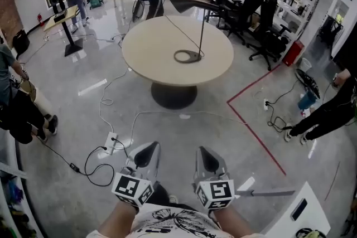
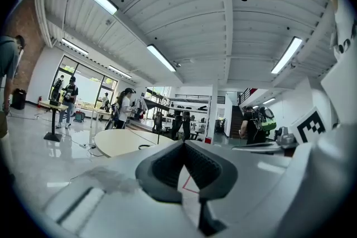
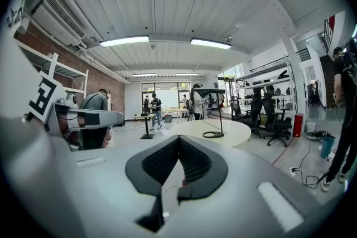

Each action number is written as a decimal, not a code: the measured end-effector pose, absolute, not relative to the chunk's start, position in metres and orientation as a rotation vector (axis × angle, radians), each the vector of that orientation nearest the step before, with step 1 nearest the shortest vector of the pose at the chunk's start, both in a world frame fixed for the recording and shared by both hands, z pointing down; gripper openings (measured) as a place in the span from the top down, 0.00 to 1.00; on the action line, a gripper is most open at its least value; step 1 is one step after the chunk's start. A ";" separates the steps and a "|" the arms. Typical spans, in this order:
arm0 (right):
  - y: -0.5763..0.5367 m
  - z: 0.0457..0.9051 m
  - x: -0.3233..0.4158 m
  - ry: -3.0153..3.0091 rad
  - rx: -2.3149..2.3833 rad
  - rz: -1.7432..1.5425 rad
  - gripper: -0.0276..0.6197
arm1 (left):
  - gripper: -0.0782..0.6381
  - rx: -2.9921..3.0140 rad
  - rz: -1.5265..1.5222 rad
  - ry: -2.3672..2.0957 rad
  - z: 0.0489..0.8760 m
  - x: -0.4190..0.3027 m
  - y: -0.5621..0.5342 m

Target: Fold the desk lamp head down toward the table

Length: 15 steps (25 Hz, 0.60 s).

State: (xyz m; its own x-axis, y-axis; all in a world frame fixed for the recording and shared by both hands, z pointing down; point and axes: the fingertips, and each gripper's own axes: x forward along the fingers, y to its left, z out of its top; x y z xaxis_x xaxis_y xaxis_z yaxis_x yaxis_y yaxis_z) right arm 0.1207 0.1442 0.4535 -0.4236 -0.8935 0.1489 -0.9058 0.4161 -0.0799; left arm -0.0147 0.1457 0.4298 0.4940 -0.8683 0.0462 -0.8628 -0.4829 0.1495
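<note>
A black desk lamp (image 1: 201, 30) stands on the round beige table (image 1: 150, 50) in the middle of the head view. It has a ring base (image 1: 188, 56), a thin upright pole and a flat head (image 1: 192, 4) held out level at the top. Its cord runs back across the tabletop. The right gripper view shows the lamp (image 3: 219, 114) far ahead. Both grippers are low and close to the person's body, well short of the table. My left gripper (image 1: 146, 154) and right gripper (image 1: 207, 159) are shut with nothing between the jaws.
Black office chairs (image 1: 262, 25) stand behind the table at the right. A red tape line (image 1: 251, 125) and cables with a power strip (image 1: 110, 142) lie on the floor between me and the table. People stand at the back, left and right edges.
</note>
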 end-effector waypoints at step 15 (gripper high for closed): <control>0.040 0.464 0.113 -2.475 1.687 0.258 0.94 | 0.88 2.561 -0.083 -1.477 0.429 -0.042 0.033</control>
